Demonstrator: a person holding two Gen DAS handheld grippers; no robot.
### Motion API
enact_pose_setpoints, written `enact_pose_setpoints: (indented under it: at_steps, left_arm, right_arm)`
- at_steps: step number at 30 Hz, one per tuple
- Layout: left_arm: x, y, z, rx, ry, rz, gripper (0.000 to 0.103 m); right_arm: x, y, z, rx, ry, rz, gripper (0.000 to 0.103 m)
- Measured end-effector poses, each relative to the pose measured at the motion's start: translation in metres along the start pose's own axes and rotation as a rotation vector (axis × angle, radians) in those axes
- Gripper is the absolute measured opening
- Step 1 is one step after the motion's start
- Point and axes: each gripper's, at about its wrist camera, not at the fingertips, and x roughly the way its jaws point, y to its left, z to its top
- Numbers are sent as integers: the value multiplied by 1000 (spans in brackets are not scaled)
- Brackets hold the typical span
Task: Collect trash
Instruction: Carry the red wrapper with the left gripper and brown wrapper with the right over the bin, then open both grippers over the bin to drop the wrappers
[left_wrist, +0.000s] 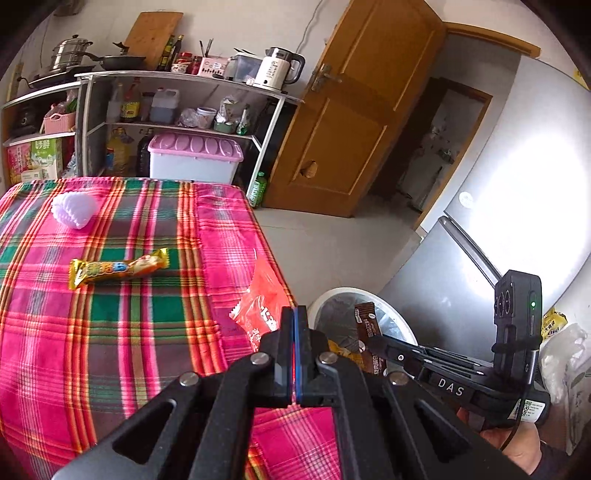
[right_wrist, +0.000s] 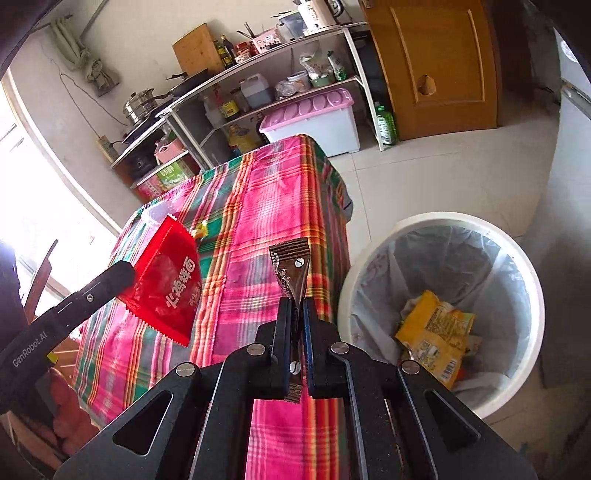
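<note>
While both fingers clamp shut, left gripper (left_wrist: 294, 314) pinching red wrapper (left_wrist: 260, 295), right gripper (right_wrist: 295, 306) pinching brown sachet (right_wrist: 291, 267)

In the right wrist view, the table (right_wrist: 258, 229) is filling the centre, with the bin (right_wrist: 443, 221) standing on the floor at its three o'clock. A wrapper (right_wrist: 436, 332) is lying in the bin. The shelf unit (right_wrist: 258, 74) is standing behind the table at twelve o'clock, the door (right_wrist: 443, 66) at two o'clock. In the left wrist view, a snack bar (left_wrist: 118, 267) is lying on the table, a foam fruit net (left_wrist: 74, 210) sitting behind it at eleven o'clock.
</note>
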Motion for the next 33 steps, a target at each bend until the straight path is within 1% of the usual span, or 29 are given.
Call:
enact_pose_setpoints:
  at_steps: [9,14,20,24,27,29,30,32,33]
  left_arm:
    - [48,-56,4,69,57,-89,0]
    - [73,-77,1,87,93,-125,0]
    - [109,-89,-13,102,156,-130,0]
    - [131,-91,-25,115,205,-115,0]
    - [145,-90,-33,118,238,-103,0]
    - [152,-91,-36,120,257,-95,0]
    - [154,-91,-37,119,258,-93,0]
    - [156,-90,-36,117,255,-84,1]
    - [156,-90,-37,112,257,-87,1]
  right_arm:
    - [-17,-59,-1,100,-26,-63,6]
    - [-16,-85,-3,141,-20,-92,6]
    - [-1,-110,-8,177,10,-121,6]
    - [14,-124,-12,202,47,-123,6]
    - [22,-133,-14,207,57,-133,7]
    - [24,-135,-15,215,58,-131,16]
    - [24,-137,-15,218,57,-133,19]
    - [24,-137,-15,220,52,-137,33]
    - [23,-138,-15,222,49,-135,36]
